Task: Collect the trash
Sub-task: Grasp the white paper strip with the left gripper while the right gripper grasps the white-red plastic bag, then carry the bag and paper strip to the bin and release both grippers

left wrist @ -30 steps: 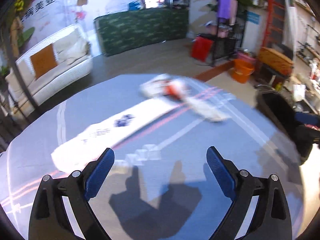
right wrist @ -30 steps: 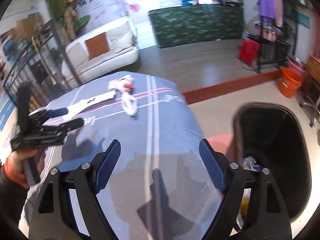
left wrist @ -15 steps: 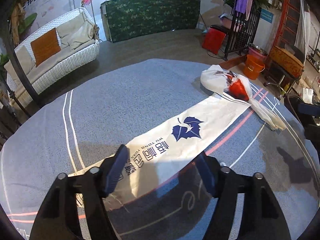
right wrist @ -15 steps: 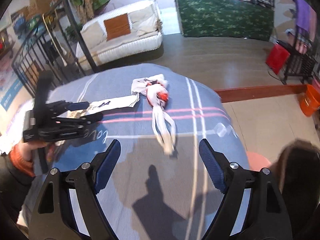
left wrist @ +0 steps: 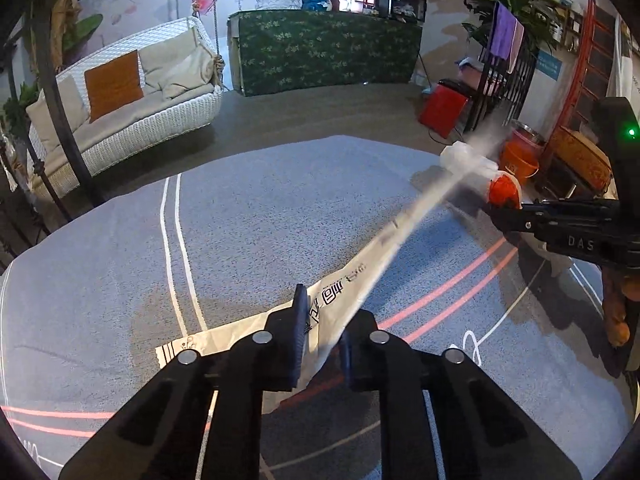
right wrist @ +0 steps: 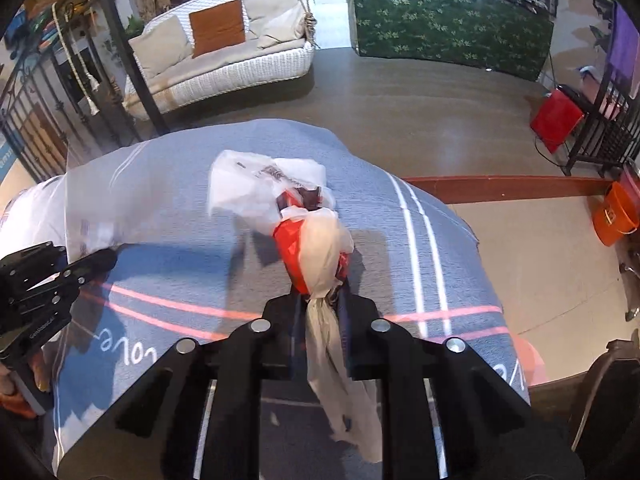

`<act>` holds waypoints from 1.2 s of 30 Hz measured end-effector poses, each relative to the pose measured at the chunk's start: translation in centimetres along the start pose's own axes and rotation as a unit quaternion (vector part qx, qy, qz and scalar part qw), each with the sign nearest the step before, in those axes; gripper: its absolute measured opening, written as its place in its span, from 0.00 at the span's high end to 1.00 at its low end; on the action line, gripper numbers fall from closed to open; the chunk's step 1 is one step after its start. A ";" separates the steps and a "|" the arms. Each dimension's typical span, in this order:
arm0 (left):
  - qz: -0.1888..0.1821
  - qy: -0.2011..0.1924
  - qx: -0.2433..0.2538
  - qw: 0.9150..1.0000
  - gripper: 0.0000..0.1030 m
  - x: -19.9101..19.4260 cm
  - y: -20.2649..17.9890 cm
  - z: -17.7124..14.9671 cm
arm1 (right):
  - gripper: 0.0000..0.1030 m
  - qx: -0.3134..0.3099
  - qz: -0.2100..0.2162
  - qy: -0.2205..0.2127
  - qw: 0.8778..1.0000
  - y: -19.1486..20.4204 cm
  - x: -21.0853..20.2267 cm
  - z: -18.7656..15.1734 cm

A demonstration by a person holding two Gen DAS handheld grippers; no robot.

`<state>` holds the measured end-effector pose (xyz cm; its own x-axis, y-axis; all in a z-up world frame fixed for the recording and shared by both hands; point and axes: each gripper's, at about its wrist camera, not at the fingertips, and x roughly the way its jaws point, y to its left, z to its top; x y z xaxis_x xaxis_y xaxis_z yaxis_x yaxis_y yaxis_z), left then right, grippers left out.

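My left gripper point(left wrist: 322, 332) is shut on a long white paper bag point(left wrist: 360, 276) with dark printed characters; the bag rises off the grey tablecloth point(left wrist: 240, 220) and blurs toward the far right. My right gripper point(right wrist: 320, 304) is shut on a bundle of white plastic bags with a red item inside point(right wrist: 308, 248); a twisted tail hangs down between the fingers. The bundle also shows in the left wrist view point(left wrist: 500, 190), beside the right gripper's body point(left wrist: 572, 224). The left gripper shows at the left edge of the right wrist view point(right wrist: 92, 260).
A round table with a grey cloth with pink and white lines point(right wrist: 420, 248). A dark bin rim point(right wrist: 608, 396) sits low right of the table. A white wicker swing sofa point(left wrist: 132, 120), a green counter point(left wrist: 324, 56), a red box point(left wrist: 444, 108) and an orange bucket point(right wrist: 616, 216) stand beyond.
Both grippers have closed: the left one on the white paper bag, now lifting one side, the right one on the plastic bag bundle after moving forward over it.
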<state>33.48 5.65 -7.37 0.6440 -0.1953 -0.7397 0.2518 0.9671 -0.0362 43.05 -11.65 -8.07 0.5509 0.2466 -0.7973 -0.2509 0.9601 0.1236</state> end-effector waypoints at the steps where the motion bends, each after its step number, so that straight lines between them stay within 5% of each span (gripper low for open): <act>1: -0.001 -0.002 -0.004 1.000 0.89 -0.2 -0.1 -0.1 | 0.86 -0.007 0.000 -0.006 1.000 0.4 -0.5 -0.3; 19: -0.040 -0.077 -0.025 0.996 0.93 -8.9 -6.3 -2.0 | 0.87 -0.006 0.019 -0.063 0.998 1.0 -11.2 -7.1; 36: -0.121 -0.116 -0.011 0.986 0.93 -12.8 -15.0 -3.5 | 0.87 0.059 -0.050 -0.122 0.990 -3.8 -19.9 -16.5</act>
<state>18.98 -5.74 0.29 0.7158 -0.4506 -0.5334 0.4045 0.8903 -0.2092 19.93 -22.42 -2.35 0.7475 0.1600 -0.6447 -0.0987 0.9865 0.1304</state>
